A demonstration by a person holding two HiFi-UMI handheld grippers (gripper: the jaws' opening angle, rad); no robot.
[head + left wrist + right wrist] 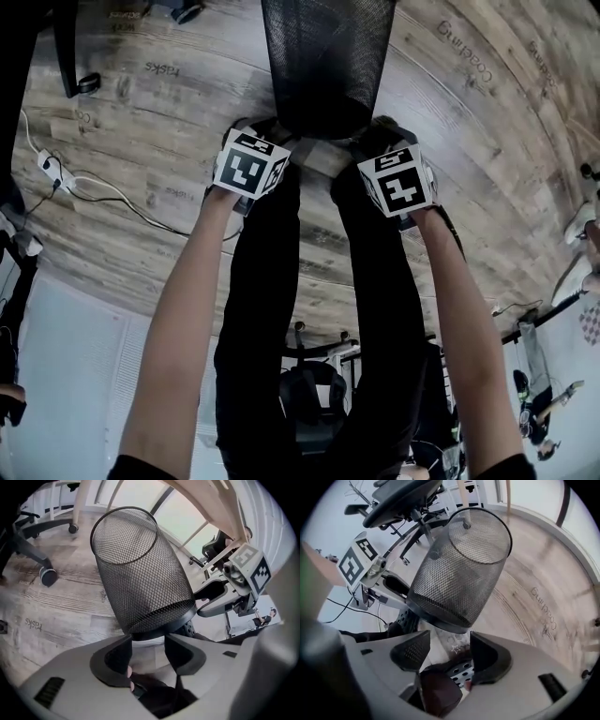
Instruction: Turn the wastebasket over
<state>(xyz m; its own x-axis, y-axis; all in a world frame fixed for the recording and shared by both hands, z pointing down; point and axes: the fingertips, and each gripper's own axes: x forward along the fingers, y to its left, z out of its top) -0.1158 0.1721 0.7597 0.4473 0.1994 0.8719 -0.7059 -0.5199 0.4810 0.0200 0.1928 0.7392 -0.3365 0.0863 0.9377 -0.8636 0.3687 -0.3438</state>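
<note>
The black wire-mesh wastebasket (pixel 323 56) has its solid dark base end down by the person's feet, between my two grippers. Its open mouth is at the far end. In the left gripper view the wastebasket (pixel 140 583) leans away from my left gripper (pixel 147 639). The base band lies just beyond the jaw tips, wider than the gap, with nothing between the pads. My right gripper (pixel 450 641) stands the same way under the wastebasket (pixel 459 573), open and empty. From above, the left gripper (pixel 279 142) and right gripper (pixel 371 146) flank the base. I cannot tell whether the basket stands or lies.
The floor is wood plank with printed words. A white power strip and cable (pixel 56 173) lie at the left. An office chair's castor (pixel 47 576) is left of the basket, another chair (pixel 401 496) behind it. The person's black perforated shoe (pixel 461 670) is under the right jaws.
</note>
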